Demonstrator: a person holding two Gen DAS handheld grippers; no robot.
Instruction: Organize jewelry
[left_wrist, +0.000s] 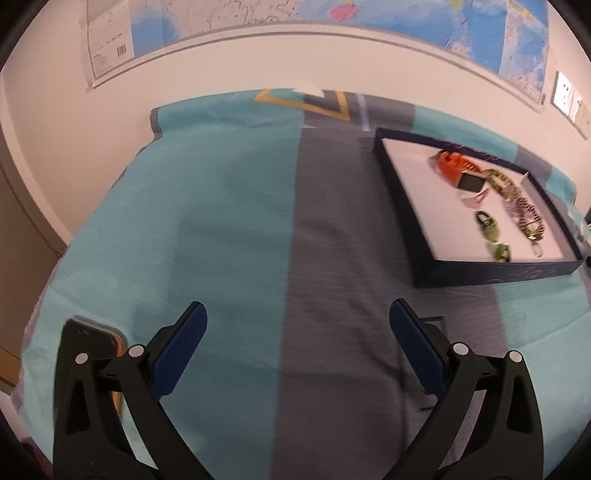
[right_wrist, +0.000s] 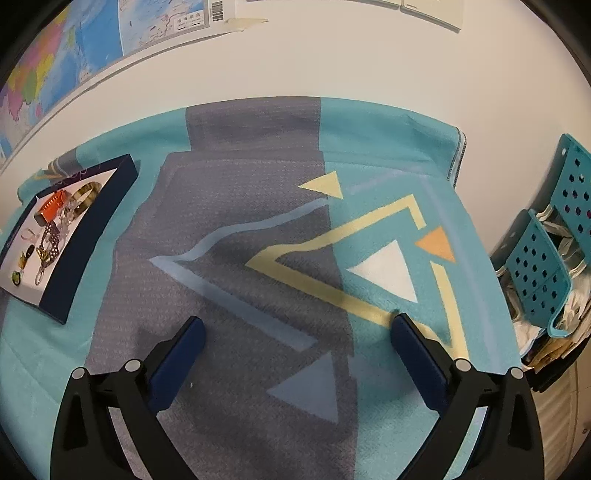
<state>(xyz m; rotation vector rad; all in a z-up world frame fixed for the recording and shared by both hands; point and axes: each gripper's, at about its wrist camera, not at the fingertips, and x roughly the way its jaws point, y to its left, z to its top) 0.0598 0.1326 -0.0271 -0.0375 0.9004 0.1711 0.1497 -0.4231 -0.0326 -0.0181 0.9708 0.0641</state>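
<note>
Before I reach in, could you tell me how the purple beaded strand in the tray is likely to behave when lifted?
The purple beaded strand lies in loose curves, so it probably hangs limp. It looks small and light. It touches neighbouring pieces in the tray, so it may snag.

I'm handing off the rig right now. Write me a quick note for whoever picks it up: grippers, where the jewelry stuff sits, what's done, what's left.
Left hand-held gripper: open, empty, above the blanket.
Right hand-held gripper: open, empty, over the patterned part of the blanket.
Dark tray with white lining lies on the blanket, between the two grippers. In it, bunched together: orange watch, yellow-and-black bangle, purple bead string, green pieces. No jewelry visible outside the tray.
Done: everything visible is in the tray.
Left: pieces overlap in a heap; probably separate and lay them out. The left view is blurred, so check details.
</note>
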